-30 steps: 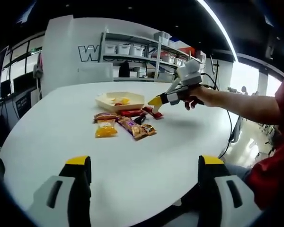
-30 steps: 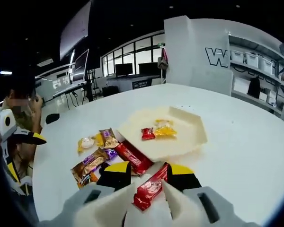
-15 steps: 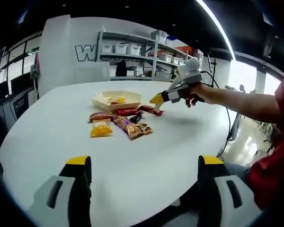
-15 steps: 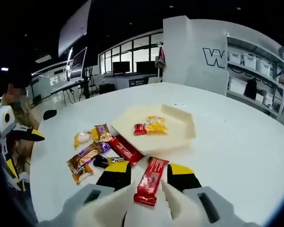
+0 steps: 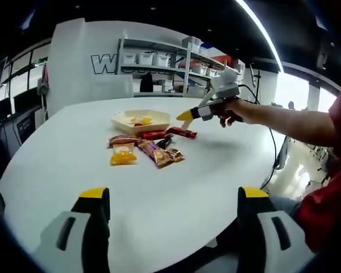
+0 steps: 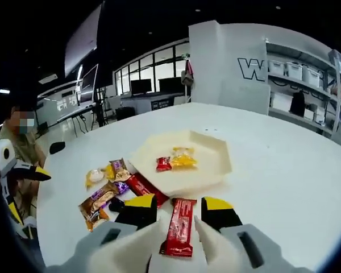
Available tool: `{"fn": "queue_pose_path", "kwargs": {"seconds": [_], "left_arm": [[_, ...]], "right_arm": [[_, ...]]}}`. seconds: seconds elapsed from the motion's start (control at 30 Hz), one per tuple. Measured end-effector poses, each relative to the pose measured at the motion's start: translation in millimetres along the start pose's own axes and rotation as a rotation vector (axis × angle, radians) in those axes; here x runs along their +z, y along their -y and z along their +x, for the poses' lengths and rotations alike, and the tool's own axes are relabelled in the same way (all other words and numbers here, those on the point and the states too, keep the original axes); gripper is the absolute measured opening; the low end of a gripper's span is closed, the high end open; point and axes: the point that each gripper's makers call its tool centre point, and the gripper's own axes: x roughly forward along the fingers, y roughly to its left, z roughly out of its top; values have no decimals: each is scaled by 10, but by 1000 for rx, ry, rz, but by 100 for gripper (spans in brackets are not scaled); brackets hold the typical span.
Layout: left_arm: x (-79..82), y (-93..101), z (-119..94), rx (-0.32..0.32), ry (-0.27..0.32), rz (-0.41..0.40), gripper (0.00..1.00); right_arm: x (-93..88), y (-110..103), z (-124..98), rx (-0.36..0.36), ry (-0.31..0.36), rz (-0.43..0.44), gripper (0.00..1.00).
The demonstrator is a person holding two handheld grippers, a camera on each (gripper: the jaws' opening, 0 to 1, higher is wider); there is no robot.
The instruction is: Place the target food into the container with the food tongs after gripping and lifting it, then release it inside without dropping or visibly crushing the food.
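Observation:
A red snack bar (image 6: 179, 227) lies flat on the white table (image 6: 284, 187), between my right gripper's (image 6: 178, 203) open jaws, and neither jaw touches it. In the left gripper view the right gripper (image 5: 186, 119) hovers a little above that bar (image 5: 182, 133), held by a hand. The cream tray (image 6: 216, 162) just beyond holds a small red packet (image 6: 163, 164) and a yellow packet (image 6: 183, 160). My left gripper (image 5: 173, 196) stands open and holds nothing, low over the table's near edge, far from the tray (image 5: 159, 116).
Several loose snacks lie left of the bar: a second red bar (image 6: 141, 186), a brown bar (image 6: 99, 199), a yellow packet (image 5: 123, 154). The left gripper (image 6: 17, 170) and a seated person show at the table's far left. Shelves (image 5: 159, 62) stand behind.
My right gripper has risen off the table and drawn back slightly. The red bar now lies in line with the jaws instead of slanting across them. The left gripper holds still.

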Motion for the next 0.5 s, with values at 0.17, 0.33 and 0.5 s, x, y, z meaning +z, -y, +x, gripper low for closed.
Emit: {"fn": "queue_pose_path", "kwargs": {"seconds": [0.17, 0.33, 0.5], "left_arm": [[13, -27, -26, 9, 1, 2, 90], [-4, -47, -38, 14, -3, 0, 90], [-11, -34, -28, 12, -3, -2, 90]], "right_arm": [[-53, 26, 76, -14, -16, -7, 27], [-153, 50, 112, -17, -44, -1, 27], [-193, 64, 102, -18, -36, 28, 25]]}}
